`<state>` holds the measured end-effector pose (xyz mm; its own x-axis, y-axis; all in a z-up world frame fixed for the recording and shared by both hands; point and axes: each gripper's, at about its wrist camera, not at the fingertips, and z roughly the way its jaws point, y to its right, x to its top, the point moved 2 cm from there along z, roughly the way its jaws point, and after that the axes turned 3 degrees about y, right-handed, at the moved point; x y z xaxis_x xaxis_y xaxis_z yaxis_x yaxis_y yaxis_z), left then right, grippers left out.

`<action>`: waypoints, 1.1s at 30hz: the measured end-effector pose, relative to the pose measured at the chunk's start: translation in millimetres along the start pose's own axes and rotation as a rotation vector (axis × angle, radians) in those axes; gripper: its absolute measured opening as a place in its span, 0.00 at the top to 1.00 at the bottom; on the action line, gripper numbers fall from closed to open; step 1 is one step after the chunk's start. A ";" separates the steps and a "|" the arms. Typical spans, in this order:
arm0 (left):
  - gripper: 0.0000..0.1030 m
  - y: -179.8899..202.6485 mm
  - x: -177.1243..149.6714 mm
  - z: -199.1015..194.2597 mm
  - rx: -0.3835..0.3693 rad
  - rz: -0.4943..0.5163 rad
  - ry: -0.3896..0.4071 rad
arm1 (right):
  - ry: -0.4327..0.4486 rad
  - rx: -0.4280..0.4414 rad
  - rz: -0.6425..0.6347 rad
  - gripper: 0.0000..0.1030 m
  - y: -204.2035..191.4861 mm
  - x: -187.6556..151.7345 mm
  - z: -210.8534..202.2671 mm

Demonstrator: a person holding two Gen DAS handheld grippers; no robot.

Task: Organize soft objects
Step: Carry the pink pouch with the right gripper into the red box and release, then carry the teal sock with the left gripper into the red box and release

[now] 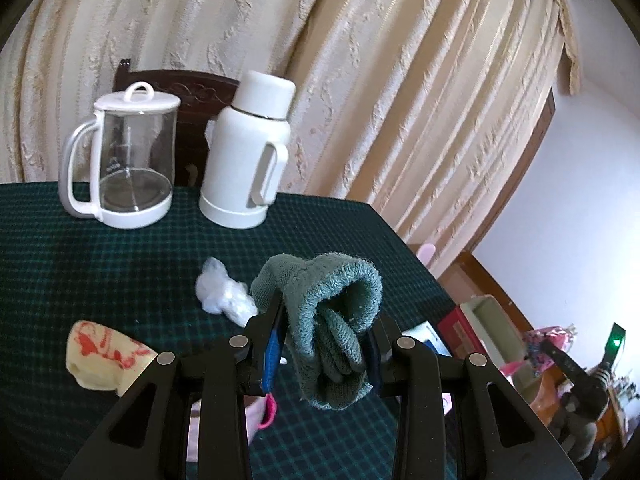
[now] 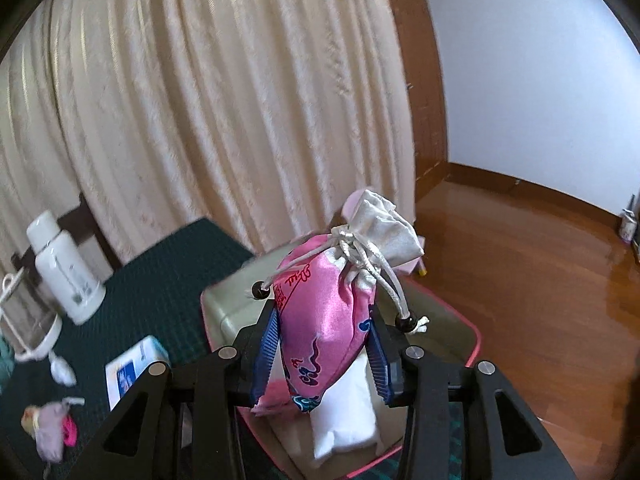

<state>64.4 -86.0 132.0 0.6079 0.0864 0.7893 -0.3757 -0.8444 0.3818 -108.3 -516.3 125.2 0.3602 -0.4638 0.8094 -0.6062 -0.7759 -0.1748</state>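
Observation:
My left gripper is shut on a green knitted glove, which hangs bunched between the fingers above the dark green checked tablecloth. My right gripper is shut on a pink satin drawstring pouch with a white top. It holds the pouch over an olive box with a pink rim. A folded white cloth lies inside that box. On the table lie a yellow cloth with red print, a crumpled white wad and a small lilac pouch.
A glass kettle and a white thermos stand at the table's far side before a cream curtain. A small blue-and-white carton lies beside the box. Wooden floor spreads to the right of the table.

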 end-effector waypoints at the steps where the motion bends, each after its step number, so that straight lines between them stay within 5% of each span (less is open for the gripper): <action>1: 0.66 2.2 -1.6 1.4 -0.003 0.001 -0.006 | -0.012 0.010 -0.005 0.53 0.0 -1.3 1.8; 7: 0.66 14.0 -8.9 6.1 -0.018 0.006 -0.025 | -0.024 0.023 0.016 0.45 11.4 -4.7 0.5; 16: 0.66 41.9 -14.3 19.0 -0.042 0.035 -0.059 | -0.002 0.016 0.055 0.44 30.5 -5.2 -4.2; 33: 0.66 151.1 -39.3 65.5 -0.127 0.176 -0.163 | 0.057 0.063 0.133 0.44 77.7 -7.0 -15.4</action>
<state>29.6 -251.6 127.2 0.6262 -0.1510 0.7649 -0.5640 -0.7651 0.3107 -168.9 -566.8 114.6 0.2374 -0.5408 0.8070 -0.5992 -0.7353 -0.3165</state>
